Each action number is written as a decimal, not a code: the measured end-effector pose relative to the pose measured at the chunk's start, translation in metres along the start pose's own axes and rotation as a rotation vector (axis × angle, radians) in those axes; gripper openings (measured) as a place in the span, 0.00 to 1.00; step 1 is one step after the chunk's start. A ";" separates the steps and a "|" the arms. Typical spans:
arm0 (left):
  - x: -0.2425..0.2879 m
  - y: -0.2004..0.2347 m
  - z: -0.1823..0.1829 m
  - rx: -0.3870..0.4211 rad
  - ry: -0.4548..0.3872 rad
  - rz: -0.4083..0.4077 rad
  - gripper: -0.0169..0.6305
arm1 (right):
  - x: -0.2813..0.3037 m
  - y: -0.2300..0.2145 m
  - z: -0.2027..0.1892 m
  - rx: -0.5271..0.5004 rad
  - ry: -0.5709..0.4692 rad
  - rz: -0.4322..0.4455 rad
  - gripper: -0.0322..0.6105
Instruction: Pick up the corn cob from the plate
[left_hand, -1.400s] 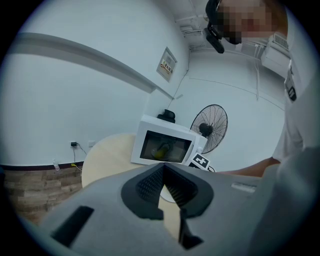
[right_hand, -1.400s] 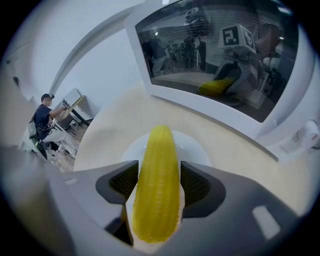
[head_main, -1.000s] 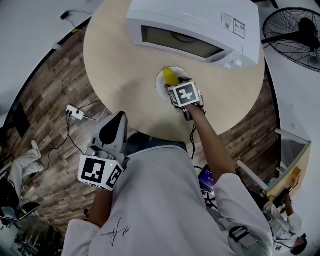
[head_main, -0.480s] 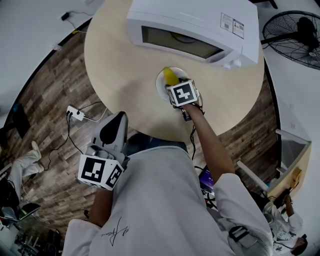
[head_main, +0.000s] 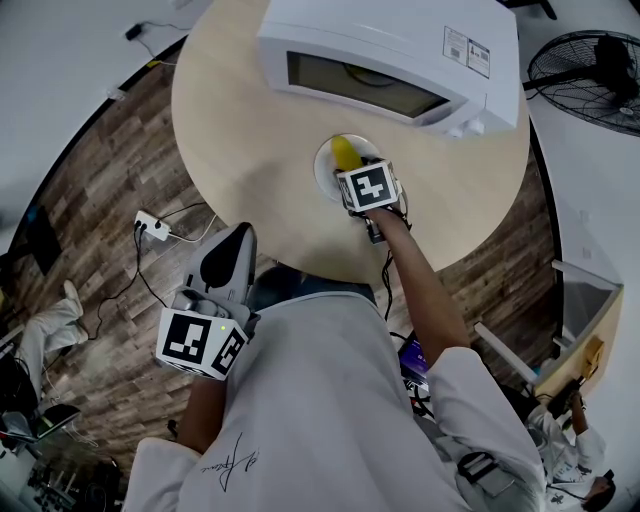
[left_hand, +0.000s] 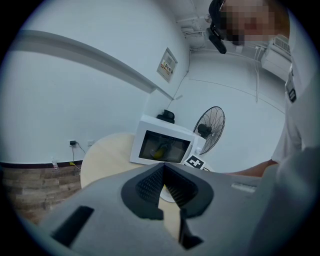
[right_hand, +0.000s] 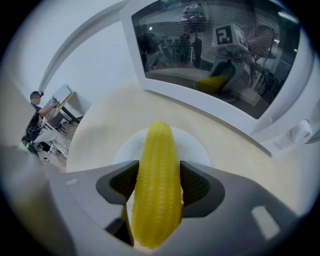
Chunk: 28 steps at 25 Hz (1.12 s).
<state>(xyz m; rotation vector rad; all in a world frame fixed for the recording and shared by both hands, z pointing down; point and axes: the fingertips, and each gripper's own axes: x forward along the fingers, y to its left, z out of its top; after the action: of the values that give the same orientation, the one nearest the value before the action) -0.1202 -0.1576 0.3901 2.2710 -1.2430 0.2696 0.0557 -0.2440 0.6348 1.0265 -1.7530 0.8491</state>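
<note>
I count one corn cob (right_hand: 155, 165), one plate (head_main: 323, 168), one microwave (head_main: 390, 45), one round table (head_main: 250, 130), one fan (head_main: 590, 70), and two grippers: left gripper (left_hand: 162, 184), right gripper (right_hand: 156, 184).

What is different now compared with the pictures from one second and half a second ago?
No clear change. The right gripper stays over the plate, jaws on both sides of the corn cob, which shows no clear lift. The left gripper stays low by the table, shut, holding nothing.
</note>
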 end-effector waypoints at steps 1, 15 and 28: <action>0.000 0.000 0.000 0.000 0.001 -0.001 0.02 | 0.000 0.000 0.001 0.002 -0.003 0.003 0.47; 0.001 0.000 0.000 -0.004 0.004 -0.016 0.02 | -0.006 -0.004 -0.004 0.029 0.002 -0.010 0.47; -0.003 -0.001 -0.002 -0.001 0.007 -0.023 0.02 | -0.012 -0.007 -0.005 0.049 -0.010 -0.010 0.47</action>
<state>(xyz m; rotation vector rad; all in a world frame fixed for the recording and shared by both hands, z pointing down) -0.1208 -0.1539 0.3901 2.2807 -1.2119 0.2686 0.0664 -0.2393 0.6256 1.0729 -1.7414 0.8861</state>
